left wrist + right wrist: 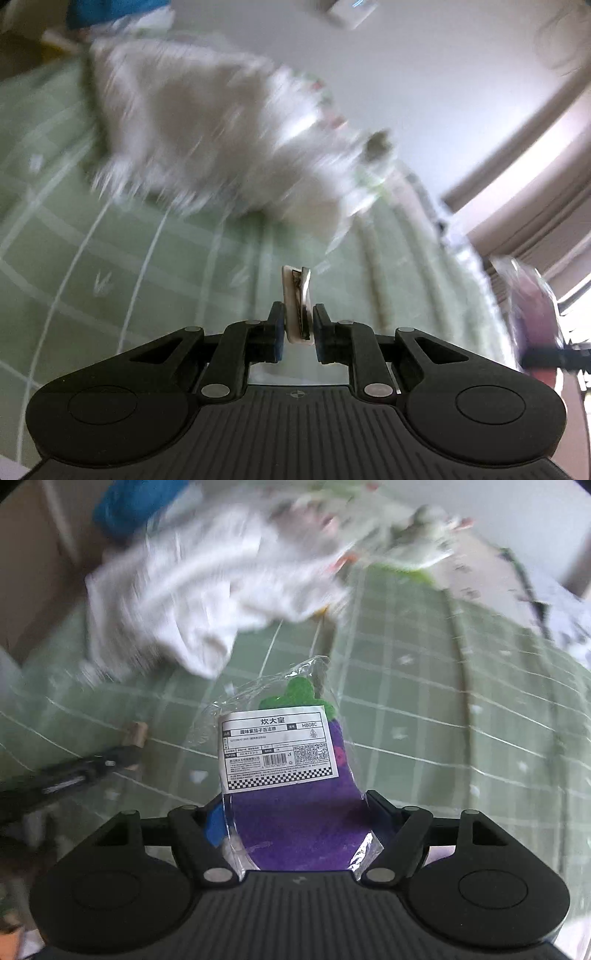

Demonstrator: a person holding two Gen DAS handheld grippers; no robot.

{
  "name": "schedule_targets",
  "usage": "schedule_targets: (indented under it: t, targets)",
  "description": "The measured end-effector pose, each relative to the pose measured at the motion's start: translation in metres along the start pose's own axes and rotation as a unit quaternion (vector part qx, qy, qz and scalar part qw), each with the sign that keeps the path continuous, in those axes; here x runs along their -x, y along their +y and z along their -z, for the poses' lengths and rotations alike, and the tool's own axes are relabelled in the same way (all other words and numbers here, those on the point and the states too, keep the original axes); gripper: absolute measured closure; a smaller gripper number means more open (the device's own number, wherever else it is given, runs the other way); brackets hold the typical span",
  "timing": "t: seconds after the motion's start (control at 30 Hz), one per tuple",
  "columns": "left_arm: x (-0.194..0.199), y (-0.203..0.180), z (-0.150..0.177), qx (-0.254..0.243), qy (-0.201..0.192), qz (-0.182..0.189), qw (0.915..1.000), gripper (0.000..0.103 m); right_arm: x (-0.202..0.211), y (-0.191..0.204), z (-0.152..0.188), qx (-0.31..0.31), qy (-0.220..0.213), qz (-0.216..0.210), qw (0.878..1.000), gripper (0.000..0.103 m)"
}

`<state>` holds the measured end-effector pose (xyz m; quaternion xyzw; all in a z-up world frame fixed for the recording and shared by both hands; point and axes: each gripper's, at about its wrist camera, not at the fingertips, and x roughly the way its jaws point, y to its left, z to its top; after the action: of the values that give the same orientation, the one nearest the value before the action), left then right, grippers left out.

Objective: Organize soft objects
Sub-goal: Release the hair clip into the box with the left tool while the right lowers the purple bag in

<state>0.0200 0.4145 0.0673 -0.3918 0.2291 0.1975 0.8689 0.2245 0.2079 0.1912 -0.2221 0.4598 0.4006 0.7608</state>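
A purple eggplant-shaped plush (pixel 295 812), sealed in a clear plastic bag with a white barcode label (pixel 279 747), is sitting between the fingers of the right claw (pixel 295 819), which is gripping the packet at its lower end while the green felt stem (pixel 301 694) is pointing away from the camera. In the left wrist view, the left claw (pixel 298 332) is pinching a small flat cream-coloured piece (pixel 295 302) edge-on between its blue pads, its fingers standing nearly closed around it. Both claws are hovering over a bed covered in a pale green sheet (pixel 110 266) crossed by thin white grid lines. A heap of white fabric (pixel 192 602) is lying across the sheet beyond the claws, heavily blurred in both views, with a grey-green soft item (pixel 424 542) just past it near the far edge of the bed; its shape is too smeared to identify. A blue object (pixel 133 502) is showing at the top left, behind the white heap. The left claw is also appearing at the left edge of the right wrist view, dark and low above the sheet, and the bagged plush is showing as a pink-purple blur at the right edge of the left wrist view.
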Motion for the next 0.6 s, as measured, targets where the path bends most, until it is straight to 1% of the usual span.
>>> schedule_targets:
  t: [0.07, 0.13, 0.2, 0.27, 0.33, 0.47, 0.5, 0.53, 0.6]
  targets:
    - [0.021, -0.024, -0.008, -0.031, -0.017, 0.013, 0.9993, 0.084, 0.053, -0.012, 0.016, -0.023, -0.027, 0.002, 0.999, 0.028]
    - [0.04, -0.053, -0.011, -0.057, -0.022, 0.038, 0.9974, 0.084, 0.103, -0.026, 0.035, -0.039, -0.059, 0.008, 0.997, 0.028]
    - [0.058, -0.092, -0.006, -0.096, -0.013, 0.06, 0.9935, 0.084, 0.154, -0.042, 0.061, -0.056, -0.091, 0.017, 0.994, 0.028]
    - [0.067, -0.132, 0.007, -0.133, 0.007, 0.081, 0.9878, 0.084, 0.191, -0.06, 0.084, -0.074, -0.11, 0.022, 0.991, 0.028]
    - [0.073, -0.174, 0.023, -0.164, 0.028, 0.103, 0.9808, 0.084, 0.216, -0.077, 0.109, -0.089, -0.122, 0.036, 0.988, 0.028]
    - [0.076, -0.251, 0.062, -0.213, 0.068, 0.139, 0.9646, 0.084, 0.246, -0.118, 0.163, -0.132, -0.132, 0.067, 0.98, 0.028]
    - [0.075, -0.265, 0.073, -0.226, 0.075, 0.144, 0.9607, 0.084, 0.252, -0.13, 0.176, -0.144, -0.135, 0.07, 0.978, 0.028]
    - [0.072, -0.286, 0.087, -0.245, 0.084, 0.145, 0.955, 0.084, 0.257, -0.143, 0.192, -0.16, -0.138, 0.071, 0.975, 0.028]
    - [0.063, -0.314, 0.115, -0.276, 0.101, 0.144, 0.9451, 0.084, 0.261, -0.166, 0.217, -0.188, -0.142, 0.068, 0.97, 0.028]
